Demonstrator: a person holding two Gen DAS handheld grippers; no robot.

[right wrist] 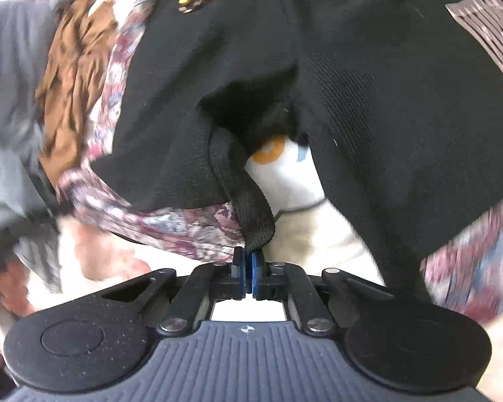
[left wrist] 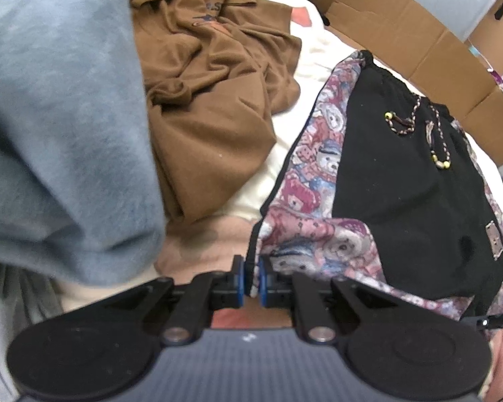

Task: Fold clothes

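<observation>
Shorts: black with bear-print side panels, on the pale bed; waistband far, leg hems near, long axis near-to-far.
Left gripper: clamped on the left hem.
Right gripper: pinching the black inner hem.
Brown garment: crumpled, left of the shorts.

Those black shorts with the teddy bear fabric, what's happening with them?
A person is folding laundry with a pair of tongs in each hand. The left tongs are pinched on the patterned hem of the black shorts. The right tongs are closed on a black hem edge of the same shorts, lifting it. A crumpled brown shirt lies beside them, not yet folded, and something grey-blue hangs close to the left camera.
</observation>
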